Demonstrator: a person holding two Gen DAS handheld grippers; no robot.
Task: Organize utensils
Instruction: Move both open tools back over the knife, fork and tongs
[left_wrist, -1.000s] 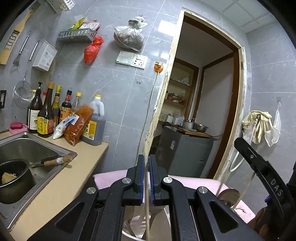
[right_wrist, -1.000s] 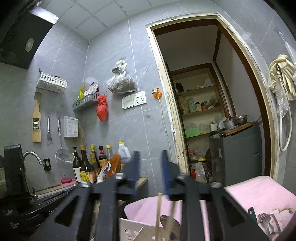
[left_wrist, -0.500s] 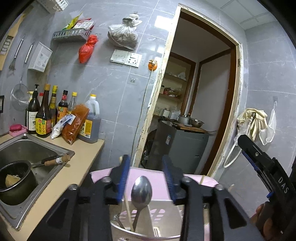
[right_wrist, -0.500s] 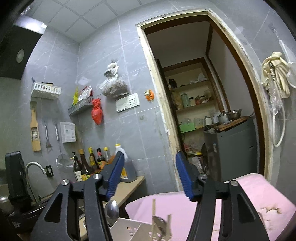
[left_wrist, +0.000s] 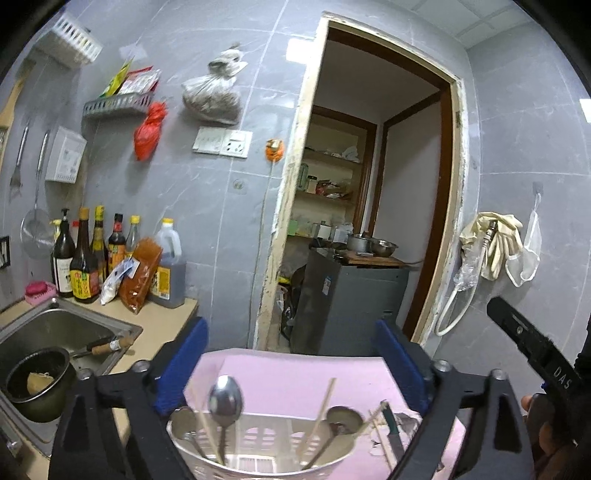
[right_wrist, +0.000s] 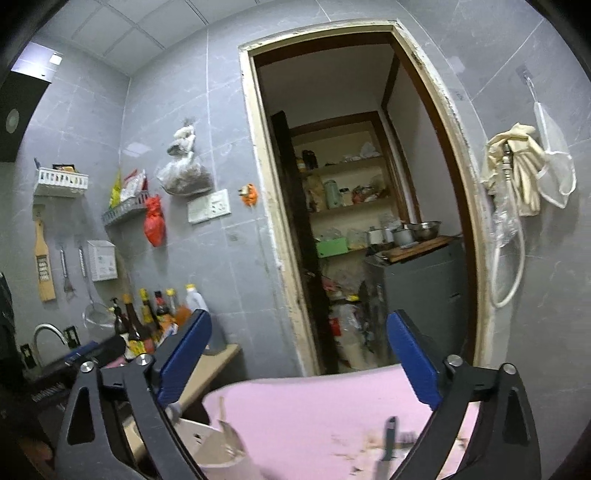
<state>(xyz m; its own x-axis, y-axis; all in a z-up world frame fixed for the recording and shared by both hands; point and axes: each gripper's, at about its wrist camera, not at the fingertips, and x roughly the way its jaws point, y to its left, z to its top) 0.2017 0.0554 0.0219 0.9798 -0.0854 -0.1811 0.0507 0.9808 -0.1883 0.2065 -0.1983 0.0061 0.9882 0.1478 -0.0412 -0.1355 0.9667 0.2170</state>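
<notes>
with your left gripper (left_wrist: 291, 365) and right gripper (right_wrist: 299, 354) both spread and empty, the white utensil holder (left_wrist: 258, 458) below your left fingers already holds spoons and chopsticks, leaving the knife (left_wrist: 391, 432) beside it.

- Left gripper (left_wrist: 291, 363), at the lower centre of its view, has its jaws spread wide.
- Right gripper (right_wrist: 299, 363), lower centre, likewise gapes, holding nothing.
</notes>
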